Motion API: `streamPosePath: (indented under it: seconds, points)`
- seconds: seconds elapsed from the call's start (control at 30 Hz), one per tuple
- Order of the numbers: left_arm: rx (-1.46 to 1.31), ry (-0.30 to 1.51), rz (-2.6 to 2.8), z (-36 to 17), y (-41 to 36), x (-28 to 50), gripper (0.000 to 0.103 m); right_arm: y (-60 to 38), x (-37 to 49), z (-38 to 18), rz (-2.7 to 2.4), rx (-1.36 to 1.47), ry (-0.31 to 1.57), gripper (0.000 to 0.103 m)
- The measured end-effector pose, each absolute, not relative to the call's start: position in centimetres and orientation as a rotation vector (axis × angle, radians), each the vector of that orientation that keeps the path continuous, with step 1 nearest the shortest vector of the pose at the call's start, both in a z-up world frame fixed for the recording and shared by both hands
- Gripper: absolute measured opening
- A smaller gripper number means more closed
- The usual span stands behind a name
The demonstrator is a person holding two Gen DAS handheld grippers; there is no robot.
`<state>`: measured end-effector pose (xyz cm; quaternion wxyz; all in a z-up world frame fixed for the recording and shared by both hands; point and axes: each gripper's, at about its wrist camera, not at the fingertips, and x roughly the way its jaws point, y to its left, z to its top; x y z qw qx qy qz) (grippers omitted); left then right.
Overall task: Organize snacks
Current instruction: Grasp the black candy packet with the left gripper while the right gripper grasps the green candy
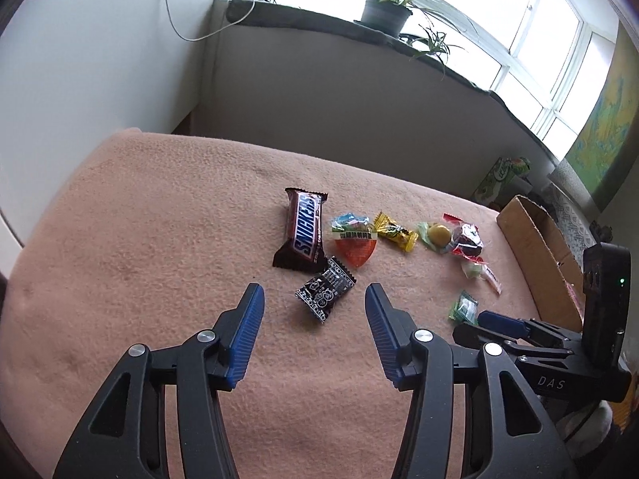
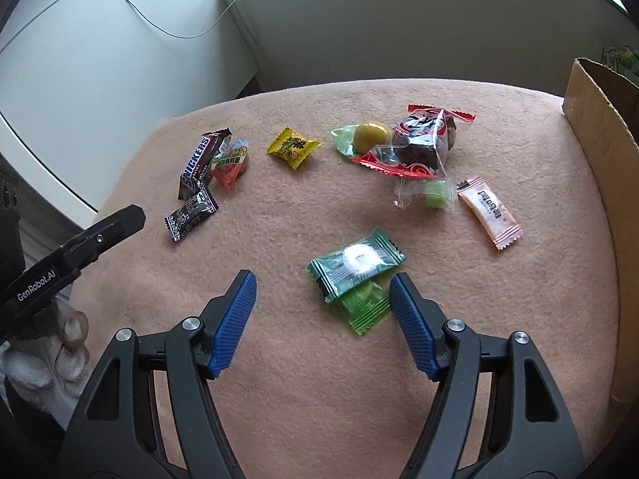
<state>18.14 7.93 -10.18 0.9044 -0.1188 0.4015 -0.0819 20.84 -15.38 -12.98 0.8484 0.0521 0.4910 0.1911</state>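
Several wrapped snacks lie on a peach blanket. My left gripper is open, just short of a black candy, with a Snickers bar and an orange jelly cup beyond. My right gripper is open, its right fingertip beside two green candies. Farther off lie a yellow candy, a yellow ball sweet, a red-wrapped dark cake, a clear green sweet and a pink sachet.
A cardboard box stands along the blanket's right edge. A white cabinet is at the left. A windowsill with potted plants runs behind. The right gripper's body shows at the right of the left wrist view.
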Motion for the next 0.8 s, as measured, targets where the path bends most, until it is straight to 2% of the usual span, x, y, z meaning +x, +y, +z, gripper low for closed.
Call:
streamPosePath:
  seconds: [0.33, 0.4, 0.57, 0.63, 0.73, 0.8]
  points:
    - [-0.14, 0.853, -0.202, -11.8, 6.5, 20.5, 0.052, -13.4, 23.2, -13.2, 0.418, 0.049, 1.031, 0.072]
    - [-0.115, 0.85, -0.206, -11.8, 6.3, 20.7, 0.052, -13.0, 23.4, -13.1, 0.42, 0.03, 1.025, 0.067]
    - [-0.04, 0.856, -0.232, -12.2, 5.0, 21.2, 0.052, -11.8, 23.7, -13.4, 0.43, -0.009, 1.01, 0.064]
    - [-0.014, 0.862, -0.244, -12.5, 4.6, 21.4, 0.052, -11.5, 23.6, -13.5, 0.429, -0.025, 1.0, 0.06]
    - [0.002, 0.879, -0.26, -12.9, 4.2, 21.5, 0.051, -11.7, 23.5, -13.6, 0.417, -0.035, 0.993, 0.05]
    - [0.007, 0.884, -0.254, -13.0, 4.1, 21.6, 0.044, -12.0, 23.6, -13.7, 0.411, -0.031, 0.994, 0.043]
